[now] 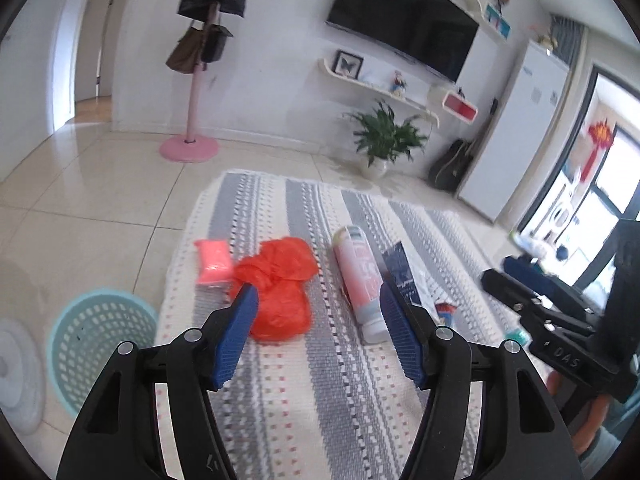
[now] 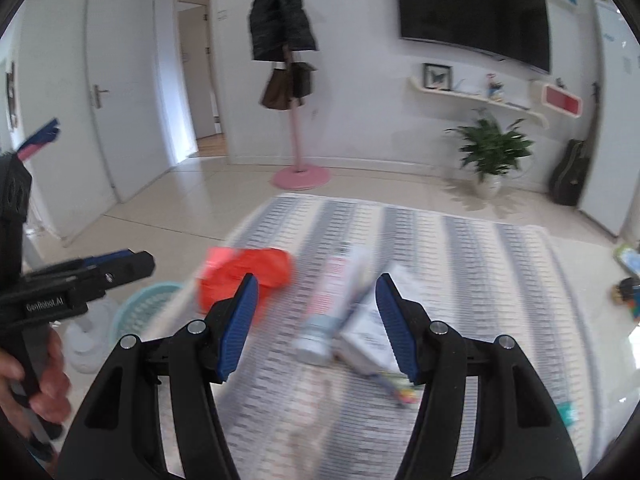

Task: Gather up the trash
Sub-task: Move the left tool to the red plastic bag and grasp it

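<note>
Trash lies on a striped rug (image 1: 320, 392): a crumpled red plastic bag (image 1: 280, 292), a pink packet (image 1: 214, 264), a pink-and-white bottle (image 1: 360, 280) on its side and a dark booklet (image 1: 400, 270). My left gripper (image 1: 318, 300) hovers open above the rug, its pads flanking the bag and bottle from a distance. A teal basket (image 1: 100, 340) stands on the tiles to the left. In the blurred right wrist view my right gripper (image 2: 316, 286) is open and empty over the bottle (image 2: 332, 300), a white box (image 2: 370, 332) and the red bag (image 2: 244, 272).
A person's hand (image 2: 36, 380) holds the left gripper (image 2: 124, 262). A pink coat stand (image 1: 189, 148), potted plant (image 1: 382, 140) and guitar case (image 1: 452, 164) line the far wall. A white round base (image 1: 16, 372) stands beside the basket. Small wrappers (image 1: 446, 312) lie on the rug's right.
</note>
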A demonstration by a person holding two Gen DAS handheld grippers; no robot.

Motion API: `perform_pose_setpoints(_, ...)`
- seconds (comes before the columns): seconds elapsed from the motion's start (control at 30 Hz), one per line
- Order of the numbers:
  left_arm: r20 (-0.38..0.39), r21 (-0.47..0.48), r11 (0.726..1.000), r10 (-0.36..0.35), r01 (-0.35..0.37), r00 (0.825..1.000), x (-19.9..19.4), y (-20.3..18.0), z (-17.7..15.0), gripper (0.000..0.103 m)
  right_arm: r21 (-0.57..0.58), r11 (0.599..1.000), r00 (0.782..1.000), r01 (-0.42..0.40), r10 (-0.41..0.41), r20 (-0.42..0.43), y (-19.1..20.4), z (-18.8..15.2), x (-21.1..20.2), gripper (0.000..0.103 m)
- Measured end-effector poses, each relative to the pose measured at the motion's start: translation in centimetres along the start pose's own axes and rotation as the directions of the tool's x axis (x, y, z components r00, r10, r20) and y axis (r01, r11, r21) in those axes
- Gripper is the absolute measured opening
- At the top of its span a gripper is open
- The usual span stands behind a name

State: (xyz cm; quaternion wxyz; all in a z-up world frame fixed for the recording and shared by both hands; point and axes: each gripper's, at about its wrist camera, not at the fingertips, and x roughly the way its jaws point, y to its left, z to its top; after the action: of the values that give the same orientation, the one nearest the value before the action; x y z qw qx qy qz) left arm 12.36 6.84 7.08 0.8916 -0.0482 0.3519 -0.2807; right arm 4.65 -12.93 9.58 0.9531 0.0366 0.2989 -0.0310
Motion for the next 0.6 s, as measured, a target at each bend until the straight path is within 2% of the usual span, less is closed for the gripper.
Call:
perform_pose_setpoints(0.07, -0.022, 0.013, 1.0, 0.013, -0.013, 1.0, 1.6, -0.7, -0.2, 0.077, -0.009, 0.999, 0.999, 0.032, -0.032, -0.001, -1.4, -0.8, 0.1, 0.057)
perform_pose_setpoints(0.13, -0.039, 0.015, 0.999, 0.047, -0.046, 0.998, 3.0, -0.8, -0.1, 0.084, -0.01, 0.998, 0.998, 0.056, -0.056, -0.007, -2.8, -1.6, 0.3, 0.057)
perform_pose_setpoints(0.37, -0.126, 0.005, 0.984, 0.178, -0.179, 0.976, 8.9, 0.9, -0.1, 0.084, 0.082, 0.995, 0.998, 0.053, -0.049, -0.05, -6.8, -4.2, 1.6, 0.057)
perform_pose_setpoints(0.5, -0.185, -0.046, 0.976, 0.2, -0.212, 0.962, 12.0, 2.5, -0.3, 0.085, 0.081, 0.995, 0.997, 0.051, -0.046, -0.066, -7.4, -4.9, 2.4, 0.057)
perform_pose_setpoints(0.6, -0.202, -0.062, 0.967, 0.231, -0.248, 0.952, 13.4, 3.1, -0.5, 0.084, 0.086, 0.995, 0.996, 0.045, -0.039, -0.075, -7.8, -5.4, 2.9, 0.057)
